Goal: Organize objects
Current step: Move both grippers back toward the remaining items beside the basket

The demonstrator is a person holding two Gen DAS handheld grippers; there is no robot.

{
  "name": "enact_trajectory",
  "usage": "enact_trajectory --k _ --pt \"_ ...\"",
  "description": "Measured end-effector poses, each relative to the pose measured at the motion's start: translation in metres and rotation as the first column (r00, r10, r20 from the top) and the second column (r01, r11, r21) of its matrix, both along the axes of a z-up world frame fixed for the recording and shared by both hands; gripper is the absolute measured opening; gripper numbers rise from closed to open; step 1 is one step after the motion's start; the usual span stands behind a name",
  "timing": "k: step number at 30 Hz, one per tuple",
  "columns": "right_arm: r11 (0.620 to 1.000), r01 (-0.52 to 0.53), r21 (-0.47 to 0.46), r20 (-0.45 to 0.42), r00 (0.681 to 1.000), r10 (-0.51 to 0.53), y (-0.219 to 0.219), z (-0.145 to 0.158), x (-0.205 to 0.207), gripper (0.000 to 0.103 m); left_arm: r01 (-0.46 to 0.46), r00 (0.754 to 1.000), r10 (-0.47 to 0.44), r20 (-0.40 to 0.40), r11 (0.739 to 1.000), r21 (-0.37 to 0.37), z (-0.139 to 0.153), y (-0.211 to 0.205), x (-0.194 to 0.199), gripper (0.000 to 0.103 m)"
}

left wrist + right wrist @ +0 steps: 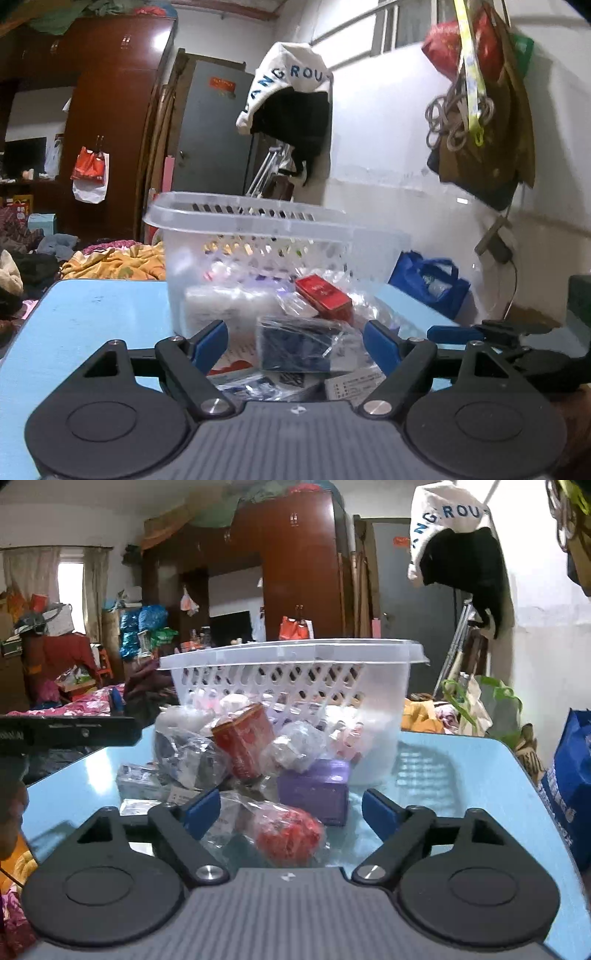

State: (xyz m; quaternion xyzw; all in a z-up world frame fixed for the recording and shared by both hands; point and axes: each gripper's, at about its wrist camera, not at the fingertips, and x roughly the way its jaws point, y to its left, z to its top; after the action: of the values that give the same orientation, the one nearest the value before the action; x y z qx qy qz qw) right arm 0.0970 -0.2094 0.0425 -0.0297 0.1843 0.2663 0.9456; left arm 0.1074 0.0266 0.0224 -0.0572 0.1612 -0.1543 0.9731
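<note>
A clear plastic basket (255, 225) stands on the light blue table (92, 317); it also shows in the right wrist view (295, 657). A pile of packaged items lies in front of it. My left gripper (295, 345) is open, its blue fingertips either side of a dark blue packet in clear wrap (299, 345). A red box (325, 297) lies just beyond. My right gripper (291, 810) is open around a red object in a clear bag (288, 834). A purple box (317, 790) and a red tin (243, 740) sit behind it.
The right gripper shows at the right edge of the left wrist view (517, 343). A blue bag (428, 280) stands beyond the table's right side. Clothes hang on the wall (291, 107). A cluttered bed (110, 262) lies left of the table.
</note>
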Motion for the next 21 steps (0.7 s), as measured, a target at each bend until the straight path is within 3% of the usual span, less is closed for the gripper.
enact_trajectory --k 7,10,11,21 --pt "0.995 -0.038 -0.093 -0.007 0.999 0.038 0.014 -0.01 -0.01 0.073 -0.003 0.999 0.004 -0.041 0.999 0.035 -0.013 -0.012 0.011 0.084" --pt "0.994 -0.044 -0.097 0.001 0.999 0.045 0.013 -0.012 -0.013 0.063 -0.01 0.999 0.011 -0.048 1.0 0.018 -0.013 -0.009 0.011 0.084" --pt "0.995 -0.037 -0.093 0.003 0.999 0.038 0.011 -0.013 -0.013 0.053 -0.008 0.999 0.009 -0.051 1.0 0.019 -0.013 -0.01 0.012 0.084" --pt "0.996 -0.053 -0.073 0.003 0.999 0.053 0.002 -0.01 -0.015 0.053 0.023 0.998 -0.016 -0.066 0.994 0.108 -0.013 -0.04 0.02 0.084"
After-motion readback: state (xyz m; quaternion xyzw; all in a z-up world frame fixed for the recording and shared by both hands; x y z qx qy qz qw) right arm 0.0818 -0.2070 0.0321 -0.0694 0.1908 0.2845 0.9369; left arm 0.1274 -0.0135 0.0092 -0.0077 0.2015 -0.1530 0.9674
